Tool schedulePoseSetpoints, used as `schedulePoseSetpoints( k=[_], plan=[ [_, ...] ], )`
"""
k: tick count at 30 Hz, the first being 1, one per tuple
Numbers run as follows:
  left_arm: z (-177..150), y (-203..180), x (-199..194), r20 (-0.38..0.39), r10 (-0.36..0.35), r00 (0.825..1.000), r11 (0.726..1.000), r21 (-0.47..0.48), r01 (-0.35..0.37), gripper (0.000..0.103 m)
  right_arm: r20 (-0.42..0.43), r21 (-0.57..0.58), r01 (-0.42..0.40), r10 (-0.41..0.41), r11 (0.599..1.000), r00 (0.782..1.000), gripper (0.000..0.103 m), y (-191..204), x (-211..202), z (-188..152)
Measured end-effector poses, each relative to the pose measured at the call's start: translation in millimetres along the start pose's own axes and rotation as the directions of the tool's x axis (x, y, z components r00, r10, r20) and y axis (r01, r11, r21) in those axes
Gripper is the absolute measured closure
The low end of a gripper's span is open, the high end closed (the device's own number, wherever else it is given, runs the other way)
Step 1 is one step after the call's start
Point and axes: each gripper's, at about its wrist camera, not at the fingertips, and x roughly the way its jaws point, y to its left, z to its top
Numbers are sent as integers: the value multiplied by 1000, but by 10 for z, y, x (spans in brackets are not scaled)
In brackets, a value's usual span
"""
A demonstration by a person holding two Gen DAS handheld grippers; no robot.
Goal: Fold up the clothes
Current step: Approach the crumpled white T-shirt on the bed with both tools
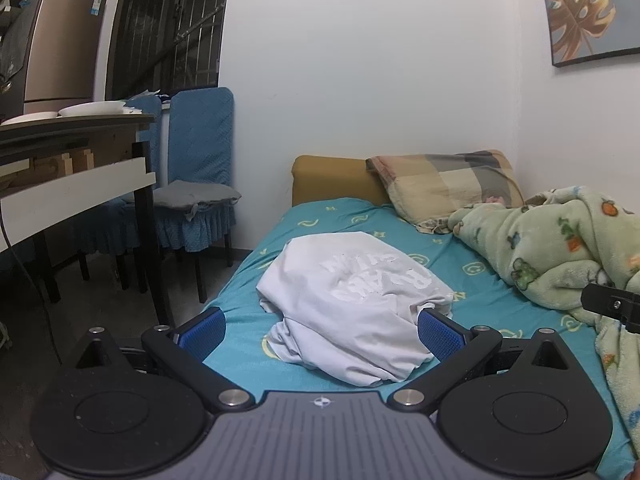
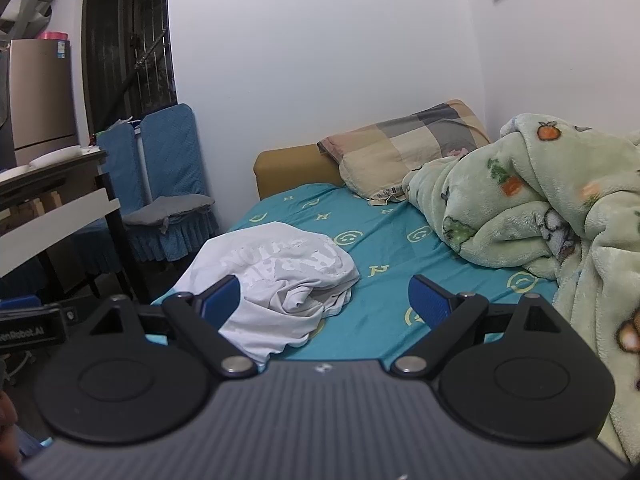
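Observation:
A white T-shirt (image 1: 352, 304) with faint white lettering lies crumpled in a heap on the teal bed sheet (image 1: 480, 280). My left gripper (image 1: 320, 332) is open, its blue pads (image 1: 202, 334) spread on either side of the heap's near end, above it and holding nothing. In the right wrist view the same T-shirt (image 2: 276, 280) sits left of centre. My right gripper (image 2: 326, 300) is open too, with its left pad over the shirt's near edge and its right pad above bare sheet (image 2: 392, 248). The right gripper's body (image 1: 612, 304) shows at the left view's right edge.
A green fleece blanket (image 2: 540, 220) is piled along the bed's right side, and a checked pillow (image 2: 404, 148) leans on a yellow headboard (image 2: 292, 168). Left of the bed stand blue-covered chairs (image 1: 200, 184) and a table (image 1: 72, 168) with dishes.

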Motion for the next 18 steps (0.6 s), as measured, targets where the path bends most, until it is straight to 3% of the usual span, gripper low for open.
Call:
schedulePoseSetpoints(
  k=[18],
  plan=[
    [-30,24,106,-26,-40,999,998,-56,38,0,-4,-1,3,-3,1000,1000,10,-19,-33,25]
  ],
)
